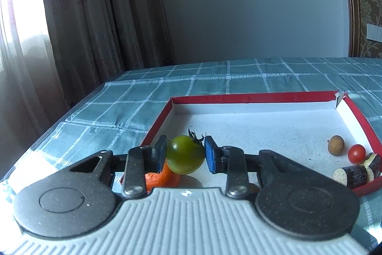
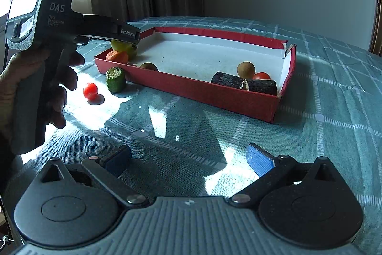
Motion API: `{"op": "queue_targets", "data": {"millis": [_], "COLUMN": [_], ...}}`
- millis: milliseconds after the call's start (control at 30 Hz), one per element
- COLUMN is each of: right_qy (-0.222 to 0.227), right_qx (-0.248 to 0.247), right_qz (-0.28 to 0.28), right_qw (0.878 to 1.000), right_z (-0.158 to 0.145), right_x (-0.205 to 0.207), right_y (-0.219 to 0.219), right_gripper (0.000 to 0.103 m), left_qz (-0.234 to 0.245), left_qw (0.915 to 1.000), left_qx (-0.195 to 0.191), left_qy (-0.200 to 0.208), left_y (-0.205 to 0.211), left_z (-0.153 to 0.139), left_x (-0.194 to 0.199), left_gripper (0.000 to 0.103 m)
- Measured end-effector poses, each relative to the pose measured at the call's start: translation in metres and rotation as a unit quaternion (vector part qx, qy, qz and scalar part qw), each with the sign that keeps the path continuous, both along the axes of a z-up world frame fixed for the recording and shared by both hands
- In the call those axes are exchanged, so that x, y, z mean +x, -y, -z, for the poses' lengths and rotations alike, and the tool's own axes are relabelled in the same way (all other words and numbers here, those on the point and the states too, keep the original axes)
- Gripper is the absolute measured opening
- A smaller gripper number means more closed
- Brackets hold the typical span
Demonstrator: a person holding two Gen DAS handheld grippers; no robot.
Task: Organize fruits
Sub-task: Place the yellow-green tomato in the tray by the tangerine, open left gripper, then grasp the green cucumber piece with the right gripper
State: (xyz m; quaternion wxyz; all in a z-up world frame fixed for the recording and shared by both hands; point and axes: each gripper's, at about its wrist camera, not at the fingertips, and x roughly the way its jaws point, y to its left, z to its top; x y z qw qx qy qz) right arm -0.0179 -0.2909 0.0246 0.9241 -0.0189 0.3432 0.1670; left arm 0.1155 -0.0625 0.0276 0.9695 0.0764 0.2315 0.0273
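My left gripper is shut on a green tomato and holds it just above the near left corner of the red box, over an orange piece. In the right wrist view the left gripper's body covers that tomato over the box. My right gripper is open and empty above the cloth in front of the box. A red cherry tomato and a green cucumber chunk lie on the cloth outside the box.
In the box's right end lie a brown round fruit, a red cherry tomato and two dark eggplant pieces. Another brown fruit sits by the box's near wall. The table has a teal checked cloth; curtains hang behind.
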Motion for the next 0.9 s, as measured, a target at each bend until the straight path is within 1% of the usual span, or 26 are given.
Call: {"op": "queue_targets", "data": {"millis": [133, 267, 333, 367, 433, 500, 533, 600, 700, 767, 833, 900], "right_qy": [0.000, 0.000, 0.000, 0.000, 0.000, 0.000, 0.000, 0.000, -0.001, -0.001, -0.001, -0.001], "right_qx": [0.005, 0.009, 0.010, 0.011, 0.014, 0.016, 0.016, 0.017, 0.017, 0.014, 0.013, 0.011], "right_qz": [0.000, 0.001, 0.001, 0.001, 0.001, 0.001, 0.001, 0.001, 0.001, 0.001, 0.001, 0.001], "right_qw": [1.000, 1.000, 1.000, 1.000, 1.000, 1.000, 1.000, 1.000, 1.000, 1.000, 1.000, 1.000], "right_z": [0.000, -0.001, -0.001, -0.001, -0.001, -0.002, -0.002, -0.002, -0.002, -0.002, -0.002, -0.003], "right_x": [0.001, 0.000, 0.000, 0.000, 0.000, 0.000, 0.000, 0.001, 0.001, 0.001, 0.001, 0.001], "right_y": [0.001, 0.002, 0.002, 0.002, 0.003, 0.003, 0.003, 0.004, 0.004, 0.003, 0.002, 0.002], "right_gripper": [0.103, 0.103, 0.103, 0.103, 0.103, 0.103, 0.103, 0.103, 0.103, 0.103, 0.103, 0.103], "left_qz": [-0.011, -0.017, -0.014, -0.012, -0.008, -0.003, 0.002, 0.010, 0.014, 0.015, -0.004, -0.013], "left_qw": [0.9999, 0.9998, 0.9996, 0.9995, 0.9995, 0.9994, 0.9994, 0.9994, 0.9986, 0.9980, 0.9978, 0.9974], "left_qx": [0.000, -0.010, -0.015, -0.019, -0.022, -0.023, -0.025, -0.033, -0.050, -0.055, -0.049, -0.054], "left_qy": [0.000, -0.009, -0.018, -0.022, -0.021, -0.025, -0.023, -0.011, 0.009, 0.028, 0.045, 0.046], "left_y": [-0.001, -0.006, -0.008, -0.009, -0.010, -0.010, -0.010, -0.014, -0.029, -0.043, -0.059, -0.075], "left_z": [0.002, 0.005, 0.008, 0.009, 0.011, 0.010, 0.009, 0.005, -0.006, -0.011, -0.012, -0.010], "left_x": [0.011, 0.018, 0.022, 0.024, 0.023, 0.021, 0.019, 0.008, -0.013, -0.029, -0.044, -0.055], "left_gripper": [0.030, 0.030, 0.031, 0.033, 0.033, 0.038, 0.044, 0.046, 0.056, 0.074, 0.076, 0.076]}}
